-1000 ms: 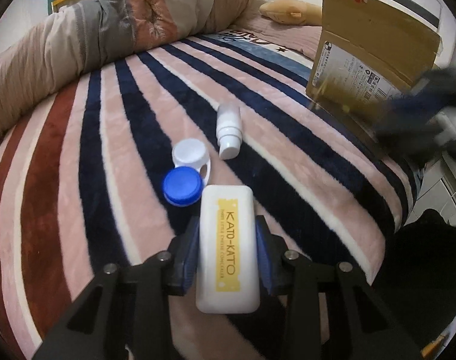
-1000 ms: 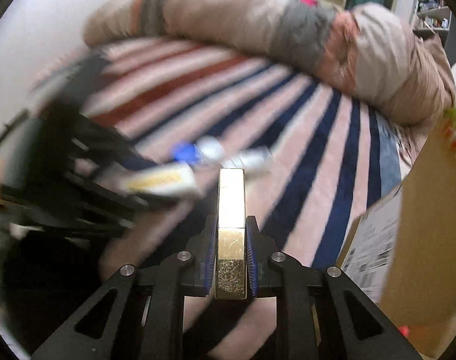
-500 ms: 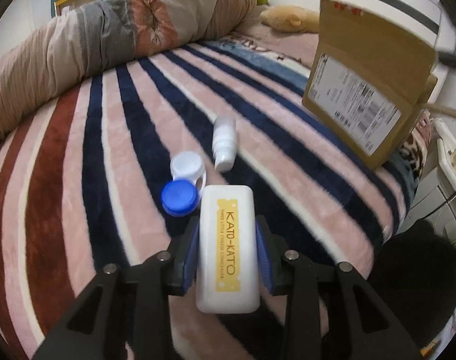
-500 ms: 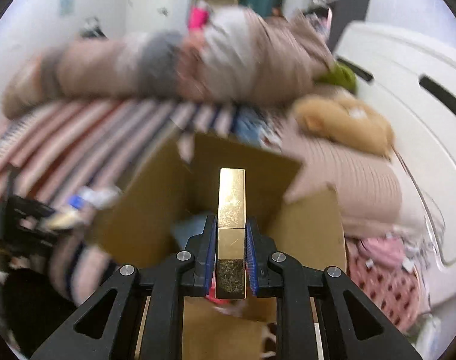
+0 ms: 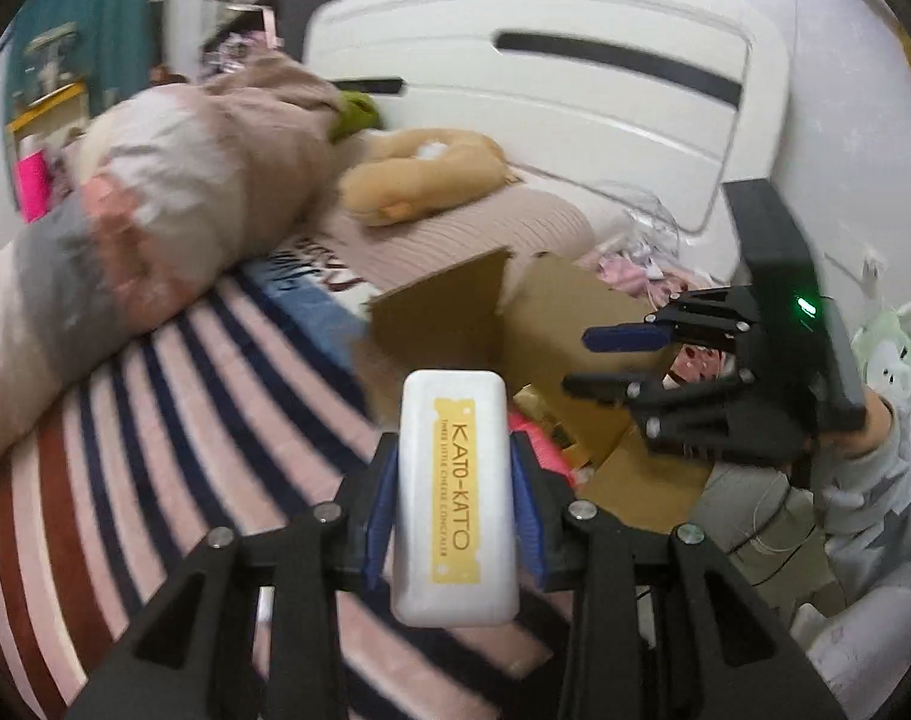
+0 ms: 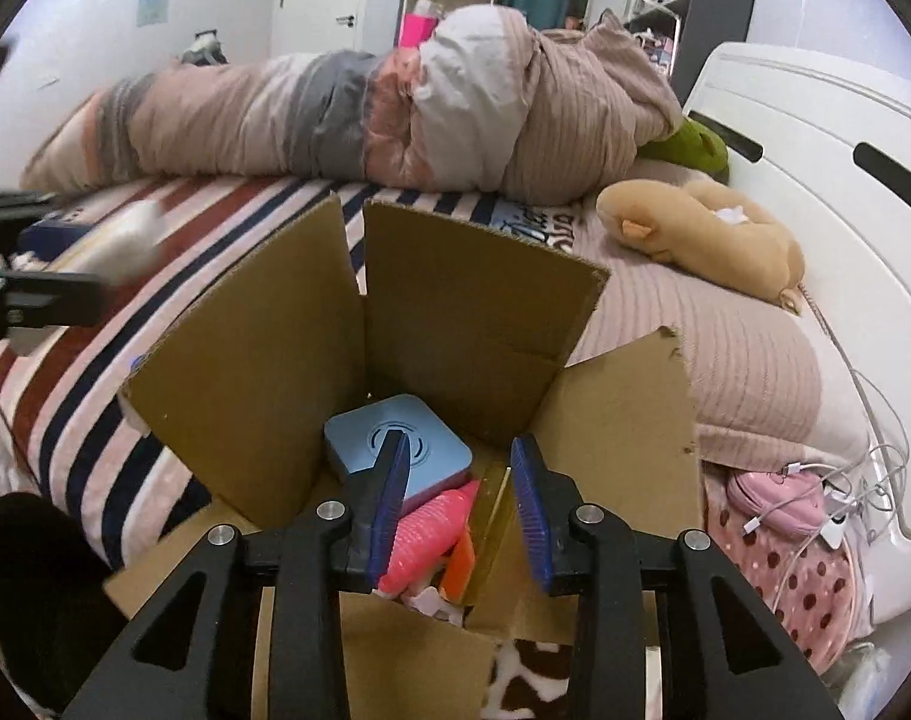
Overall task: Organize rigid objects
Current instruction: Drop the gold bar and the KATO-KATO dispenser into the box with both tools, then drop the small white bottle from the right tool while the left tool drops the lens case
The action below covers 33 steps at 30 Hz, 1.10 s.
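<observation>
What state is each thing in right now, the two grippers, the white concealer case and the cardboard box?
left gripper: shut on the white concealer case, off the bed
right gripper: open, holding nothing, above the box
white concealer case: clamped between the fingers, label facing the camera
cardboard box: flaps open, items inside

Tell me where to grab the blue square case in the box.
Take the blue case across two opposite flat sides near its upper, exposed corner, coming from above through the open box. It lies tilted on the pink item, and cardboard walls block any side approach.
</observation>
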### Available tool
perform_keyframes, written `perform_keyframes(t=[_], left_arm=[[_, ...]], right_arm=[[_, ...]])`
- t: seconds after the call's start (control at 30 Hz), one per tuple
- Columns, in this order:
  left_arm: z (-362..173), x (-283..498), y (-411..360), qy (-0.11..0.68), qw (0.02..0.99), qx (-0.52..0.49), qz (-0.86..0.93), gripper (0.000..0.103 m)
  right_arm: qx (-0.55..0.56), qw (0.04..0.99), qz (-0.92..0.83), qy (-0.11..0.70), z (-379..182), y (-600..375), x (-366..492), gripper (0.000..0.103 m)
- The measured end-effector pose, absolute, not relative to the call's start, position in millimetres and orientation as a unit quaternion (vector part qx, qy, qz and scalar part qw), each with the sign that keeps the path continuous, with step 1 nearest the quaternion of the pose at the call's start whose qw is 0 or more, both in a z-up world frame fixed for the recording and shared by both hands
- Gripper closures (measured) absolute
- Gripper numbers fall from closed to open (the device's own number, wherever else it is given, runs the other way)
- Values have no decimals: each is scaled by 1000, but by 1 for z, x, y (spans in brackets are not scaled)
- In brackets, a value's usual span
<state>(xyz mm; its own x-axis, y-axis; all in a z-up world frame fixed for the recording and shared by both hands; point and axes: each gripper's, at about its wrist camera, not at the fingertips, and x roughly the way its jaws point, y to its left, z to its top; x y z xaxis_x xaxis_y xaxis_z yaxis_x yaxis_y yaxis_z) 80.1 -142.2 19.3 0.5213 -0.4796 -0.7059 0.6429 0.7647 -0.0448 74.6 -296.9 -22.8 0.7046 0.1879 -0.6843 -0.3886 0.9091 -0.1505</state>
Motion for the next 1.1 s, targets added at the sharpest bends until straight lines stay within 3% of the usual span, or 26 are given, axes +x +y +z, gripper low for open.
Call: perform_keyframes(t=[0.33, 0.4, 0.47, 0.5, 0.8, 0.93, 1.1], left_arm=[[-11, 118, -215, 430, 823, 162, -332, 70], [-12, 114, -214, 429, 823, 164, -334, 55], [-1, 109, -203, 411, 835, 153, -333, 33], [5, 108, -199, 403, 839, 149, -334, 32], [41, 86, -68, 352, 906, 96, -212, 25], [12, 85, 1, 368, 918, 71, -133, 25], [-54, 88, 56, 411, 905, 30, -104, 25]], right_arm=[[-136, 911, 178, 345, -24, -319, 69, 71], [-140, 911, 179, 344, -25, -317, 69, 70], [-140, 912, 178, 343, -25, -316, 69, 63], [-139, 912, 177, 342, -25, -315, 68, 61], [-124, 921, 237, 282, 7, -274, 46, 61], [-111, 901, 326, 265, 18, -230, 32, 61], [-119, 850, 407, 313, -8, -147, 32, 61]])
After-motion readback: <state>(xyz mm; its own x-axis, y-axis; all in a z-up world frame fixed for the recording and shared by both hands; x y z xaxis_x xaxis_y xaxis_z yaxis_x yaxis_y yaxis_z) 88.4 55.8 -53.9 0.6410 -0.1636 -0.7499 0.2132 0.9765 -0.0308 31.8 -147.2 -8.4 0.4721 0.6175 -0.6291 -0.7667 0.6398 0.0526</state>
